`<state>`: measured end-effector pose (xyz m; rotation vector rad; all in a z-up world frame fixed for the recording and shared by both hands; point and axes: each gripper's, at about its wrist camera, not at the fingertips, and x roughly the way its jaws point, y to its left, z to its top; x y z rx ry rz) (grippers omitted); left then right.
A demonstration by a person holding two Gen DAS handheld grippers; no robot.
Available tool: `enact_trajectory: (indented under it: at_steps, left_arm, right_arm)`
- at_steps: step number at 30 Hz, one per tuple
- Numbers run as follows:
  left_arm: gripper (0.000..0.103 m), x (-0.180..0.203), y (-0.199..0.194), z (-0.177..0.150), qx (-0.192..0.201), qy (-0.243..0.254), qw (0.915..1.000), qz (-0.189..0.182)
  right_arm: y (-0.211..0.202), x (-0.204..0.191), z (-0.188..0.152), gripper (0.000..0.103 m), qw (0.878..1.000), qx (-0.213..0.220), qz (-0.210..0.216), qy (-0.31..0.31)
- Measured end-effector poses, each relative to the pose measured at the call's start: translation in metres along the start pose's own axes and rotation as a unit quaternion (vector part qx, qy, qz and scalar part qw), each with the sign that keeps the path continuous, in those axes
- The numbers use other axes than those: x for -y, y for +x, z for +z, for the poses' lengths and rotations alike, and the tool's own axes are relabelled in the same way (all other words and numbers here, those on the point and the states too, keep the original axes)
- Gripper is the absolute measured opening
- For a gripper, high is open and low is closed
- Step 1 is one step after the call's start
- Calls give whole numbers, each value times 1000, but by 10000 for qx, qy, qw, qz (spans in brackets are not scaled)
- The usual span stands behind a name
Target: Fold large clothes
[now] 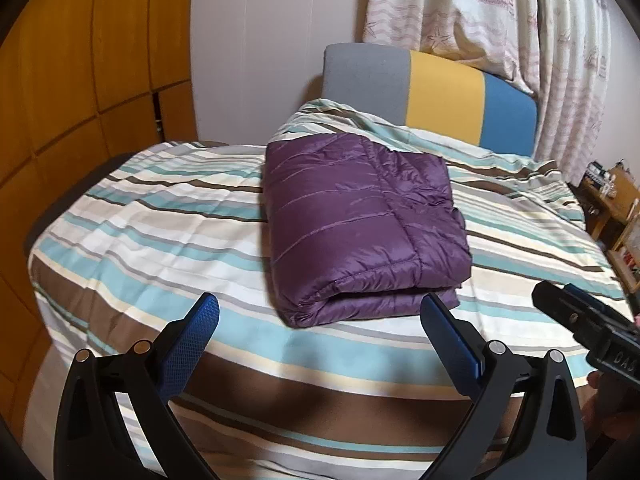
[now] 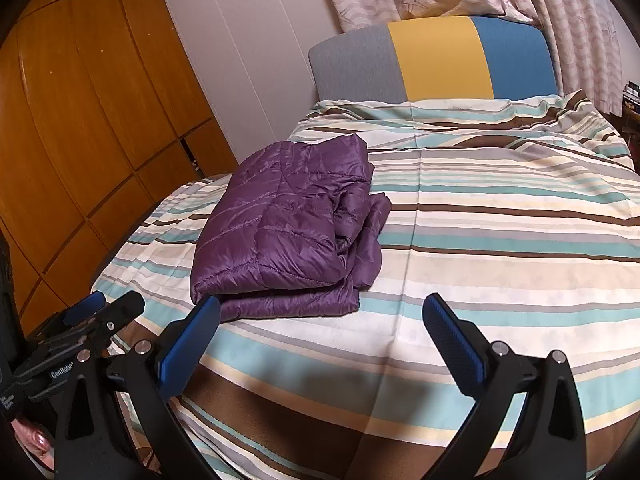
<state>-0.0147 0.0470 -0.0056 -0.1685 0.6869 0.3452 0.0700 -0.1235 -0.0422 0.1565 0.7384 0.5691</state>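
Left wrist view: the left gripper [image 1: 320, 320] hangs over the near end of the bed with its 2 blue-padded fingers spread wide and nothing between them. Just ahead lies the purple quilted down jacket [image 1: 360, 220], folded into a thick rectangle on the striped duvet cover [image 1: 140, 220], its rounded fold edge facing the camera and close to the fingertips. At the right edge the right gripper [image 1: 580, 328] shows only as a black body, so its jaws cannot be judged from here. Behind the bed stand a grey, yellow and blue headboard [image 1: 440, 92], a ship-print curtain [image 1: 500, 8] and a wooden wardrobe [image 1: 80, 80].

Right wrist view: the right gripper [image 2: 320, 320] also stands wide and empty. The jacket [image 2: 280, 220] sits left of centre, nearer the wardrobe side, with loose layers bulging at its right edge. The left gripper [image 2: 104, 312] shows at lower left.

Judging by look, the jacket is light, puffy and slick-shelled: it will likely compress easily, spring back and slide under the pads. A hold should probably pinch several layers at the near fold edge or a corner, not the smooth top panel.
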Motion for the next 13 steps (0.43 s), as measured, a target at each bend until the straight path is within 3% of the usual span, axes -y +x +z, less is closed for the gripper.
enact_trajectory:
  at_steps: [5,13]
  left_arm:
    - [100,2,5,-3,-53,51,10000,36]
    - [100,-8,40,-10,-502,2,9986,152]
  right_arm:
    - [5,2,-1,101,10000,-58,4,57]
    - [28,23,-7,101,9988,-346,-115,326]
